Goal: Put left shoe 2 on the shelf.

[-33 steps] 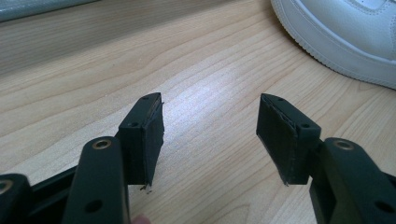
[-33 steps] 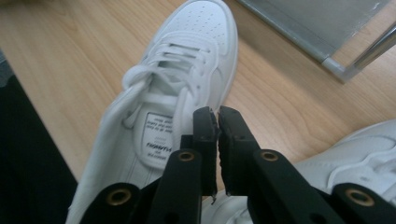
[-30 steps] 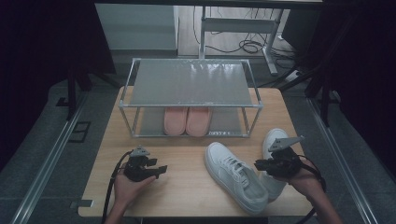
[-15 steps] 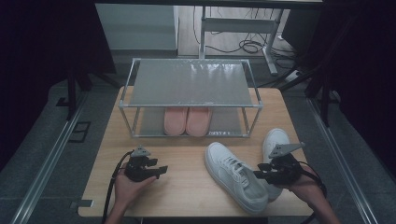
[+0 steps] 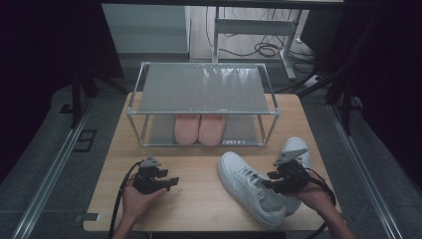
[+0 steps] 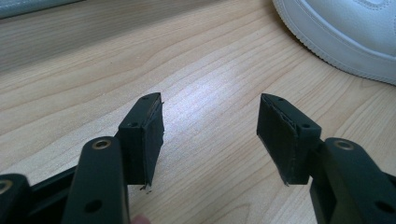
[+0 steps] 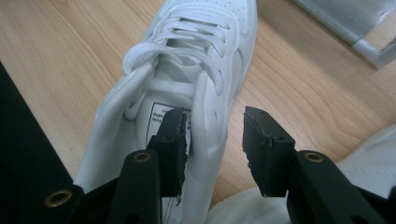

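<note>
Since a second ago, sinks lower at right: right gripper [image 7: 212,128], fingers just opening astride white sneaker's [image 5: 251,186] collar, seemingly unclamped; left gripper [image 6: 210,123] open over table [image 6: 70,70].

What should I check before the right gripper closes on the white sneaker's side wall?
1. Right gripper open: ok; its jaws have just been opening.
2. Sneaker wall between the jaws: ok; the near white sneaker has its collar wall in the gap, one jaw inside the opening.
3. Pads pressing on the wall: not ok, gaps show.
4. Laces out of the pinch: cannot tell; a lace runs close to the inner jaw.
5. Left gripper out of the way: ok, open over bare table.
6. Rack lower shelf space: not ok at the middle, pink slippers sit there.
</note>
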Demonstrator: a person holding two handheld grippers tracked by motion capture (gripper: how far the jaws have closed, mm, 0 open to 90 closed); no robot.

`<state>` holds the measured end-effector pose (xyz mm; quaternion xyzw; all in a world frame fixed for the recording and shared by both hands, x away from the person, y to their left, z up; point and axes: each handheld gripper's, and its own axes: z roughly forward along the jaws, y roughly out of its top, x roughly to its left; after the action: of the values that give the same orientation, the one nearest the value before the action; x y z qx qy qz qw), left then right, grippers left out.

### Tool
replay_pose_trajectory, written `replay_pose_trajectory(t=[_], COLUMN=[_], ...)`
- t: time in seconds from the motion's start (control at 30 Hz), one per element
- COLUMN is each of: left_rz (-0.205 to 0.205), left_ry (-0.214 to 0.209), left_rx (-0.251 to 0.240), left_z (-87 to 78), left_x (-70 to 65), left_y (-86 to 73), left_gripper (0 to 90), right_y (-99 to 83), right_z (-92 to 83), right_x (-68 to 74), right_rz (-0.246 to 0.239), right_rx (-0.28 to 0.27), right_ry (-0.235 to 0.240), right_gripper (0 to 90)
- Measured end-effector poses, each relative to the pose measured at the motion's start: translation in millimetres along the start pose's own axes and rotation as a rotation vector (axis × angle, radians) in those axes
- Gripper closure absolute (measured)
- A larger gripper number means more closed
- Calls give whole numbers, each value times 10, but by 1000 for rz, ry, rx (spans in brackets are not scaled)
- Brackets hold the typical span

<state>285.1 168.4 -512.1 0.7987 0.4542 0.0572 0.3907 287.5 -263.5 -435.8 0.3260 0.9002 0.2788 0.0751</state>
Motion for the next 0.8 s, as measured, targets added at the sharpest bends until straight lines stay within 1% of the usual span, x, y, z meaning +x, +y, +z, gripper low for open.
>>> replay_pose_trajectory(t=[0.13, 0.27, 0.37, 0.47, 0.5, 0.6, 0.63, 0.8], left_rz=[1, 1, 0, 4, 5, 4, 2, -3], left_ry=[1, 2, 0, 0, 0, 0, 1, 4], left_rx=[0, 1, 1, 3, 4, 3, 1, -4], left_z=[-6, -3, 0, 9, 11, 3, 0, -14], left_x=[4, 5, 0, -6, -8, -7, -6, 4], left_y=[-1, -1, -1, -2, -2, -1, -1, 0], left_gripper=[415, 415, 415, 415, 415, 415, 415, 416], right_y=[46, 70, 77, 74, 71, 66, 60, 22], right_z=[100, 181, 227, 261, 275, 280, 278, 269], right_x=[1, 17, 20, 41, 52, 74, 67, 54], right_rz=[-8, -10, -2, 3, -2, 3, 4, 54], right_rx=[27, 59, 73, 91, 98, 92, 85, 48], right_ry=[-3, -23, -23, -20, -32, -55, -55, -47], right_gripper=[606, 622, 652, 712, 725, 751, 761, 783])
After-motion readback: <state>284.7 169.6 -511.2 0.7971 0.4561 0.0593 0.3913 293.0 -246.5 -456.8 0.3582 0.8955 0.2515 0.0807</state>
